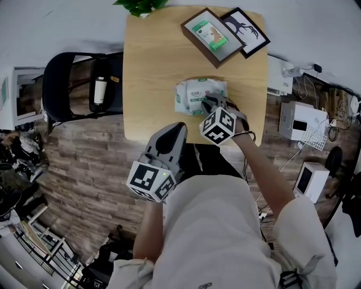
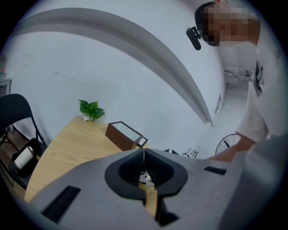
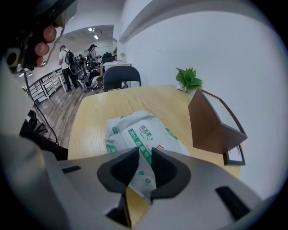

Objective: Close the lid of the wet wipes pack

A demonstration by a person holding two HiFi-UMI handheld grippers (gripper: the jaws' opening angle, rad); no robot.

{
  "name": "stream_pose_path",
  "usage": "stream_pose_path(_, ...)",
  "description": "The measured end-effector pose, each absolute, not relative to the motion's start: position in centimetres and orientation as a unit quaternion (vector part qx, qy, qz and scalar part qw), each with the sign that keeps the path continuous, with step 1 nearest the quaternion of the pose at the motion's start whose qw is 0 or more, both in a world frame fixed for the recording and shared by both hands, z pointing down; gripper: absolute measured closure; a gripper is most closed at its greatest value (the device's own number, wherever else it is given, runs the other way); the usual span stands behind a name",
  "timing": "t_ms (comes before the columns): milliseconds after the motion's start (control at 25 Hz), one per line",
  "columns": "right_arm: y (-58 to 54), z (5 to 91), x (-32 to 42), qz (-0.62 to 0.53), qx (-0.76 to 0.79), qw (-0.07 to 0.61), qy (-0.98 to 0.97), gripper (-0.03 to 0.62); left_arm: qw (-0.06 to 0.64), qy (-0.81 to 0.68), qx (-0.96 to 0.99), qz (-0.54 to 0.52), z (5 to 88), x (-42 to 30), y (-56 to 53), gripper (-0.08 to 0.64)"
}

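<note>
The wet wipes pack (image 1: 197, 95) lies flat on the wooden worktop (image 1: 152, 68), right of its middle and near the front edge. The right tongs (image 3: 145, 155) point steeply down over the pack's near end, jaws a little apart, and the pack's printed top shows in the gap; nothing else covers the pack. Beyond it, well apart, a brown picture frame (image 1: 207, 35) lies at the far right corner, touching a black frame (image 1: 248, 31). A green plant (image 1: 141, 5) stands at the far edge. The left tongs (image 2: 144, 155) hang off the front edge, jaws together and empty. Left of the worktop, a black chair (image 1: 65, 84) carries a bottle (image 1: 100, 90).
</note>
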State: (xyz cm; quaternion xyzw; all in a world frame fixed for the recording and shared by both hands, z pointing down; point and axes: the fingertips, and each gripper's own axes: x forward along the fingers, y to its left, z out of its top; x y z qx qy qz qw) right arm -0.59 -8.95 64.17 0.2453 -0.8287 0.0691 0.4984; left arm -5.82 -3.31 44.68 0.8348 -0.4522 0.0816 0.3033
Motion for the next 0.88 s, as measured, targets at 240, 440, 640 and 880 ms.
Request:
stream_pose_path(240,-8.9,63.7,-0.2,0.094,0.236,0.482,-0.838,0.48,0.29,-0.46,0.835,0.083,43.6,-6.4,-3.2,0.551)
stream_pose_path(440,-8.2,62.5,-0.1,0.096,0.233,0.474,-0.844,0.48,0.278,-0.463,0.837,0.089,42.5,-6.5,-2.8,0.552)
stream_pose_path(640,-7.7,60.9,0.4,0.092,0.242,0.461,-0.849,0.48,0.267,-0.466,0.838,0.091,41.7,-6.6,-2.4,0.552)
stream_pose_path(880,-7.2,58.6,1.3,0.103,0.27,0.43,-0.856,0.48,0.26,-0.459,0.844,0.095,41.1,-6.7,-1.9,0.552)
